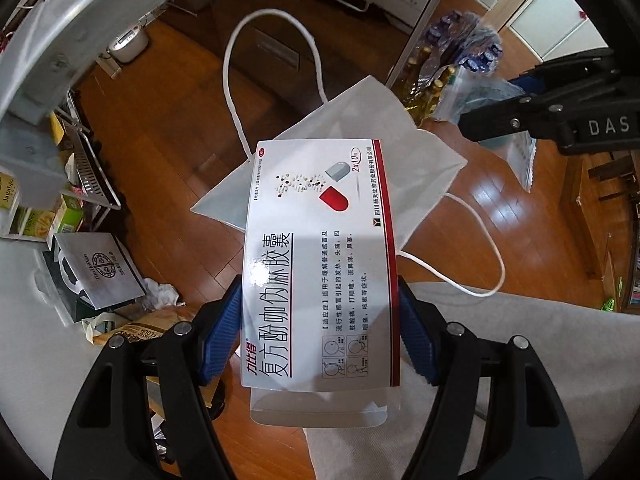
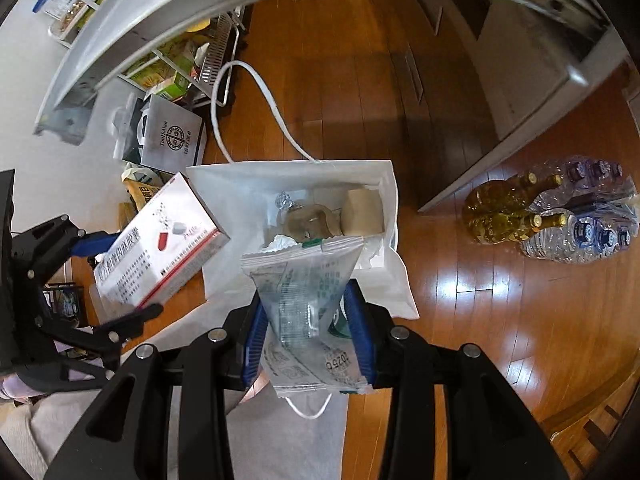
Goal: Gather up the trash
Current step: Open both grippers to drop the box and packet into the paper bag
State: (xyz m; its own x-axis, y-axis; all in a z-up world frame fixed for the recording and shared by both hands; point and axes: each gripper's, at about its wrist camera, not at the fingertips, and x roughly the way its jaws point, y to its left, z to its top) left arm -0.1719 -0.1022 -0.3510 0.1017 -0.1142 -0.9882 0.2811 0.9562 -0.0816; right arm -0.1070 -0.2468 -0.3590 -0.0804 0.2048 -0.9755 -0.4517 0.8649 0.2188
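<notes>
Fingers first: left gripper clamps a white medicine box by its long sides, blue pads pressed flat on both edges, box pointing down. Right gripper is closed tight on a clear plastic wrapper, which is pinched and bunched between the pads, its upper edge fanned out.

Both items hang over a white paper bag standing open on the wood floor. Bag already holds trash: a tan block, a crumpled foil bit and some paper. White rope handles loop out behind and in front of it.

From the right wrist view, wrapper sits over the bag mouth. Box sits at the bag's left rim, partly outside it. From the left wrist view, box covers the bag but the bag looks slumped and the opening is not visible there.

Risks, as judgement:
- Box released now probably clips the left rim and lands on the floor or tips the bag; bag is light and unsupported.
- Box's end flap is open at the near end, could snag on the rim or a rope handle.
- Wrapper is light and may cling to the pads or drift sideways on release.
- Two grippers near each other over a narrow mouth, so they could bump.

Bottles stand well apart to the right, no issue.
</notes>
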